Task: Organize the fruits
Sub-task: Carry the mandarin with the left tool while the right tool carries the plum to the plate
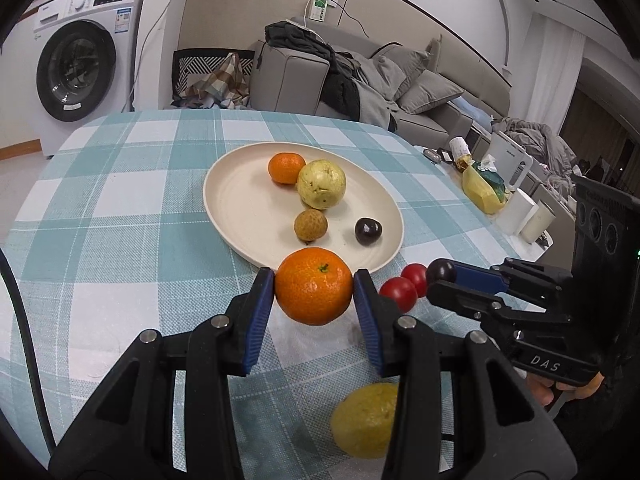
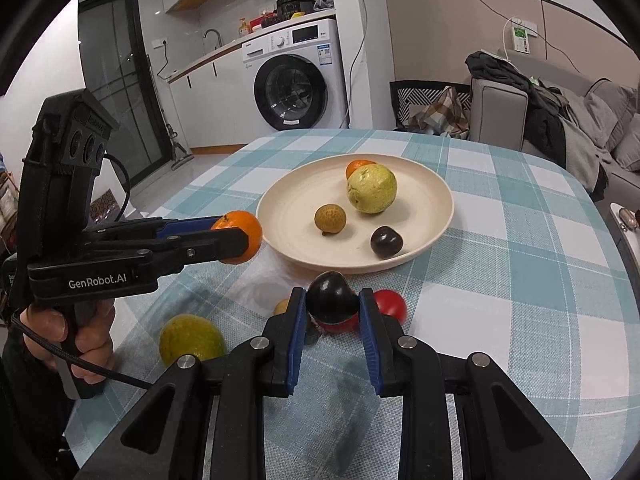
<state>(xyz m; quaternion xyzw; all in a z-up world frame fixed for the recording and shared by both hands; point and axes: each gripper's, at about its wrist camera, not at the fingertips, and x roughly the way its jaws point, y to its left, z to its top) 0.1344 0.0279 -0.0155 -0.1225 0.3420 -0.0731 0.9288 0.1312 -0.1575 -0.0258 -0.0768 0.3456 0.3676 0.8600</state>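
Left gripper [image 1: 314,294] has its jaws clenched on an orange [image 1: 314,292] at frame centre, just below the plate [image 1: 232,216]. Right gripper [image 2: 332,306] grasps a dark plum [image 2: 331,297], lower centre. Two tomatoes [image 1: 400,292] and a yellow fruit [image 1: 364,420] lie on the desk [image 1: 100,220] near both grippers.

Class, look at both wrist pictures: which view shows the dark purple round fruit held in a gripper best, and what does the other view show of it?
The right wrist view is best: the dark purple round fruit sits front and centre, clamped between the right gripper pads. The left wrist view shows it only from the side, small, at that gripper's tip.
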